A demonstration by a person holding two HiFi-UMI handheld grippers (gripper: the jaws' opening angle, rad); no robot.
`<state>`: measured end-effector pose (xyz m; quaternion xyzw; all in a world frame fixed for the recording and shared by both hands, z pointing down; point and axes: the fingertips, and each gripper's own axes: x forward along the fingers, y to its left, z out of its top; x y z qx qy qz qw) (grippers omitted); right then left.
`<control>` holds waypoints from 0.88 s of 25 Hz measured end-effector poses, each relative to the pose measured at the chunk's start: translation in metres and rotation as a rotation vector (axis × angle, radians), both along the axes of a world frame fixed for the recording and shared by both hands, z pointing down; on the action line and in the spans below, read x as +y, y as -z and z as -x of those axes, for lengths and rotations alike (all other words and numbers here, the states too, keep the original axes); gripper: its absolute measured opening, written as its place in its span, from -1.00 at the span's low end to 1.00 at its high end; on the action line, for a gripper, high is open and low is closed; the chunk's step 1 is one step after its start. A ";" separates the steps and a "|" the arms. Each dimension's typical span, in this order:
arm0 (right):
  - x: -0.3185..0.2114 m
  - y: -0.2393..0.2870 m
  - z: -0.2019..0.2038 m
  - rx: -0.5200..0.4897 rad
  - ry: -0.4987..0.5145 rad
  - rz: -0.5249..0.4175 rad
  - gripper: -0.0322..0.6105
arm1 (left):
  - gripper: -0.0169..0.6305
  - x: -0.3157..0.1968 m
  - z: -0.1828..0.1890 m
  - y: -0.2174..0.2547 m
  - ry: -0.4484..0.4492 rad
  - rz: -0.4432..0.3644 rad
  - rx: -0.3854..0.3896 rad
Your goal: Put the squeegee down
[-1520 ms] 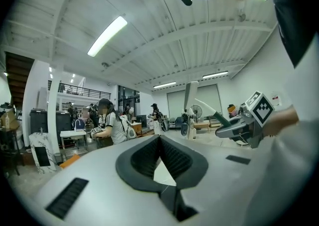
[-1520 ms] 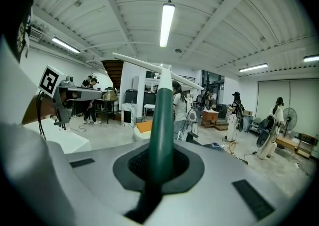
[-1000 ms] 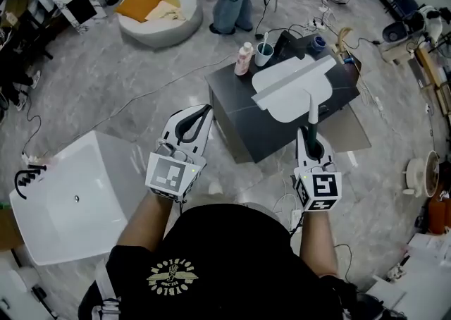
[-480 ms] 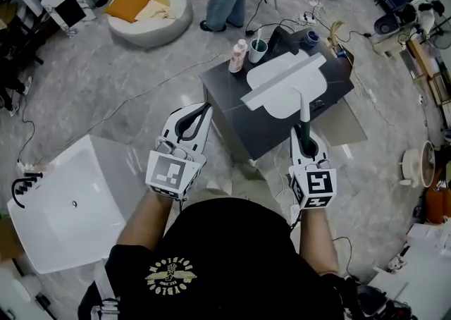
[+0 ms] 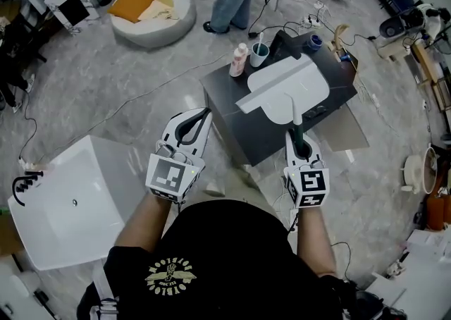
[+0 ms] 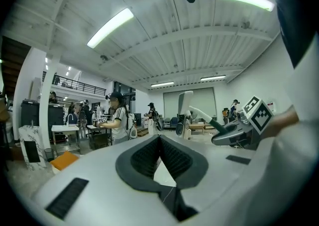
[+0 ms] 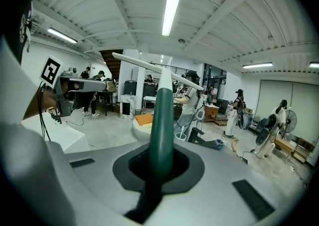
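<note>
The right gripper [image 5: 297,137] clamps the green handle of the squeegee [image 5: 292,107], which points away from the person, its white blade crosswise over the white panel [image 5: 313,89] on the dark table [image 5: 236,118]. Only the right gripper view shows that clamp close up. The left gripper view shows the left gripper [image 6: 159,143] closed and empty.

The room is lit brightly and evenly from above by ceiling tubes [image 7: 170,12], which are blown out to white, and only soft, short shadows and a faint sheen are seen on the glossy floor [image 5: 120,93]. All views are bent by wide-angle lenses, and both gripper views are ringed by dark corners. The left tool [image 6: 159,140] and right tool [image 7: 160,151] are rendered soft close to the lens.
</note>
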<state>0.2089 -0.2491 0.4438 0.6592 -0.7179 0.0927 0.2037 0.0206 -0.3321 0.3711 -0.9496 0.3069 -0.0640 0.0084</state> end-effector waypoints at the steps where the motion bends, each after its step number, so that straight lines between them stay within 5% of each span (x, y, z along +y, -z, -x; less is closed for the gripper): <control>1: -0.002 -0.004 -0.003 -0.004 0.002 0.007 -0.81 | -0.88 -0.001 -0.004 -0.001 -0.003 -0.002 0.000; 22: -0.066 -0.084 -0.037 -0.005 0.090 0.167 -0.81 | -0.88 -0.063 -0.045 -0.003 0.056 -0.015 0.005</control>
